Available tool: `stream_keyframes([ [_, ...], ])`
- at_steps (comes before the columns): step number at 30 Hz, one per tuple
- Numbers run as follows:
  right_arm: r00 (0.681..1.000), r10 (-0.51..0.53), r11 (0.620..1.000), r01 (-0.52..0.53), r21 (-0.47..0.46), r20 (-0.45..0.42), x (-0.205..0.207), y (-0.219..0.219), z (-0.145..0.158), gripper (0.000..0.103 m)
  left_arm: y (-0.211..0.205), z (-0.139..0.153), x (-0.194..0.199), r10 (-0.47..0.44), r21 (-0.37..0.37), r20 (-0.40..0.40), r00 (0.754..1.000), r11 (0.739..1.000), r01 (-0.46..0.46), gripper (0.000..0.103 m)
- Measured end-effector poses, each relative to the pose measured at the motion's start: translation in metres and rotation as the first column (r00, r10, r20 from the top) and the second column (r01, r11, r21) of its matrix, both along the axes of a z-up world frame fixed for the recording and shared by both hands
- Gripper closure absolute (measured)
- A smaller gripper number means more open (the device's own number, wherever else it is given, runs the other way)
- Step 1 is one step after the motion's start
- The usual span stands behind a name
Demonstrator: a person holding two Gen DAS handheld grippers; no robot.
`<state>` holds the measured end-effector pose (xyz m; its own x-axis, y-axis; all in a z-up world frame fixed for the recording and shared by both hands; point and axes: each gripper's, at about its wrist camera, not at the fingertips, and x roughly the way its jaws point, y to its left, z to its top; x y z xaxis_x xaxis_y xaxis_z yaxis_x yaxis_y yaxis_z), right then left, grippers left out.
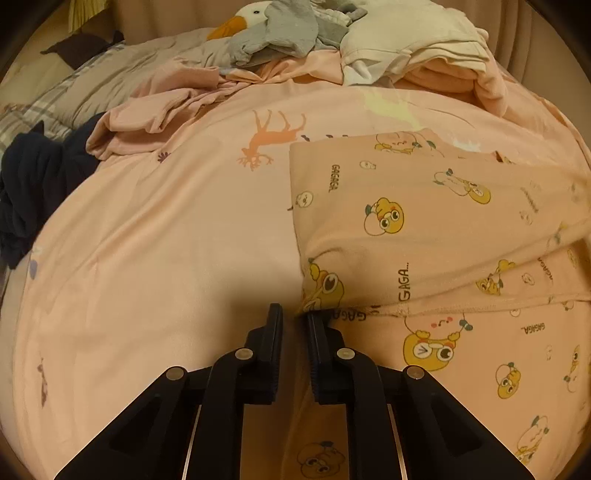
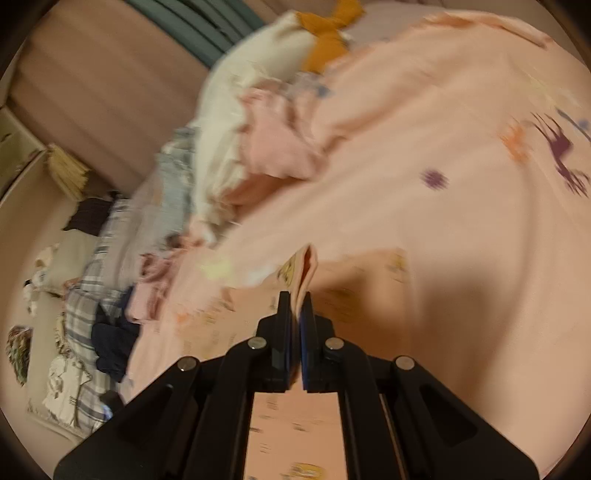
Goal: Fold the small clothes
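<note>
A dark garment (image 1: 33, 192) is heaped at the left edge of the bed (image 1: 166, 240). At lower centre, the left tongs (image 1: 294, 314) are nearly closed at the corner of the cartoon-print garment (image 1: 424, 221), spread rightward. In the right wrist view, the right tongs (image 2: 296, 299) are clamped on a raised fold of it (image 2: 308, 266). Piled clothes (image 1: 295, 33) are seen along the top.

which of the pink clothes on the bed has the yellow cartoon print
The cartoon-print garment lying nearest both grippers: it carries yellow characters and "GAGA" lettering. The crumpled pink garment farther back is plain, and the pink bedsheet shows only deer shapes.
</note>
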<state>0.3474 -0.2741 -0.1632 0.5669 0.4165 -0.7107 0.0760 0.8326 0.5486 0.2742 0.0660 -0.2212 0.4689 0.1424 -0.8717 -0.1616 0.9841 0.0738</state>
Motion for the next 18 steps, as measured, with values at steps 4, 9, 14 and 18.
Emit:
stream_keyframes([
  [4,0.988,-0.032,0.998,0.025,-0.049,-0.15,0.002,-0.011,-0.052,0.095,0.001,0.004,-0.01,-0.041,-0.009,-0.034,0.999,0.999,0.041,0.09],
  [9,0.987,-0.09,0.974,0.058,-0.221,-0.134,-0.005,-0.018,-0.053,0.096,0.003,0.032,-0.042,-0.105,0.025,-0.063,0.993,0.994,0.106,0.089],
  [14,0.997,-0.042,0.973,0.027,-0.231,-0.061,-0.01,-0.023,-0.014,0.095,0.011,0.059,-0.04,-0.081,0.075,0.029,0.996,0.994,0.078,0.089],
  [18,0.997,0.077,0.988,-0.075,-0.137,0.009,-0.016,0.01,0.009,0.095,0.0,0.065,-0.006,-0.079,-0.143,0.114,0.99,0.985,0.095,0.089],
])
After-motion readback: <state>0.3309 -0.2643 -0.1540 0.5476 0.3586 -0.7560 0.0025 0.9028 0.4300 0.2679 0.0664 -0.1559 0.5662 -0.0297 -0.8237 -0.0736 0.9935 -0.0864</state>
